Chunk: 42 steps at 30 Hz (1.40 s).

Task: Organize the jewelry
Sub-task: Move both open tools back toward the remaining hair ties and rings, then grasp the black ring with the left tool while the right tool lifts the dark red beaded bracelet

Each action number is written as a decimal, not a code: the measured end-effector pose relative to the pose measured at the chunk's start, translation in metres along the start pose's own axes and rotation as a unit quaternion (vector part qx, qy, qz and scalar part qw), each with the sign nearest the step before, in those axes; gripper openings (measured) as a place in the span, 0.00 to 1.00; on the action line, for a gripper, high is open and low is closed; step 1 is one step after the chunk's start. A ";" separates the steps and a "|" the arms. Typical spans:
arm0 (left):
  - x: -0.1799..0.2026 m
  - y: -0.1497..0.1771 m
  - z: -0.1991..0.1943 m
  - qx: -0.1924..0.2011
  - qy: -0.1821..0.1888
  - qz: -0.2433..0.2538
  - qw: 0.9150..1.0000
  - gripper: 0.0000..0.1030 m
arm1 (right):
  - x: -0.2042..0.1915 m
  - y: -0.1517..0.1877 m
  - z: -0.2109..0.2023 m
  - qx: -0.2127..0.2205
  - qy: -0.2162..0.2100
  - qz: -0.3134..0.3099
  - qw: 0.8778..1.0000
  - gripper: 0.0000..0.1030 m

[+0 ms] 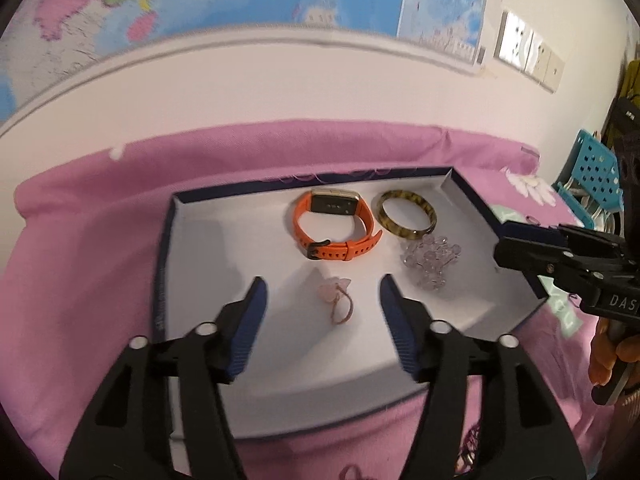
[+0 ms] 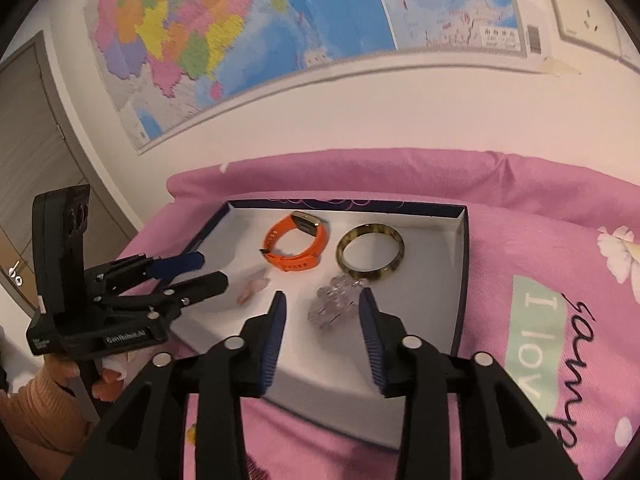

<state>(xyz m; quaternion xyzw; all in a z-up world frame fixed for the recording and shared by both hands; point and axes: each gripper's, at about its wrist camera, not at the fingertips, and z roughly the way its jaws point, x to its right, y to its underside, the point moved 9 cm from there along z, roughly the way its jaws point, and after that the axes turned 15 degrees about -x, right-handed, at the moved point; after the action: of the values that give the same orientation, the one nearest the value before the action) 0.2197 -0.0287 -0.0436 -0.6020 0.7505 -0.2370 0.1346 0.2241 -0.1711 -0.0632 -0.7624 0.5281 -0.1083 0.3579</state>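
Note:
A shallow blue box with a white floor (image 1: 208, 240) (image 2: 440, 300) lies on a pink bed cover. In it lie an orange watch (image 1: 334, 226) (image 2: 296, 242), a brown tortoiseshell bangle (image 1: 406, 214) (image 2: 370, 254), a clear bead bracelet (image 1: 430, 260) (image 2: 338, 300) and a small pink ring (image 1: 336, 294) (image 2: 252, 288). My left gripper (image 1: 322, 296) (image 2: 204, 272) is open and empty, its fingers either side of the pink ring and above it. My right gripper (image 2: 322, 308) (image 1: 508, 244) is open and empty, its fingers either side of the bead bracelet.
The pink bed cover (image 1: 88, 240) (image 2: 540, 240) has a flower print and lettering at the right. A wall with a map (image 2: 240, 32) and a power socket (image 2: 576, 4) stands behind. A turquoise perforated stool (image 1: 592, 172) stands at the far right, a door (image 2: 32, 140) at the left.

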 end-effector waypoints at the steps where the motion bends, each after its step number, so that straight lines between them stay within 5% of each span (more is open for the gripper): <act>1: -0.002 0.002 -0.006 0.006 -0.001 -0.002 1.000 0.58 | -0.003 0.003 -0.005 0.004 0.000 -0.004 1.000 0.37; 14: -0.015 0.059 -0.061 0.042 -0.002 -0.002 0.999 0.60 | -0.030 0.059 -0.018 -0.013 -0.018 -0.028 0.999 0.43; 38: 0.013 0.119 -0.039 -0.007 0.011 0.023 1.000 0.59 | -0.041 0.128 0.004 -0.077 0.002 -0.034 0.996 0.42; 42: 0.014 0.121 -0.034 -0.016 0.013 0.021 1.000 0.56 | -0.042 0.129 0.004 -0.079 0.021 -0.044 0.996 0.31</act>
<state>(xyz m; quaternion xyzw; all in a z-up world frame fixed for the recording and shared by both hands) 0.0983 -0.0161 -0.0762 -0.5851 0.7683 -0.2301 0.1202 0.1150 -0.1559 -0.1422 -0.8085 0.5083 -0.0977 0.2802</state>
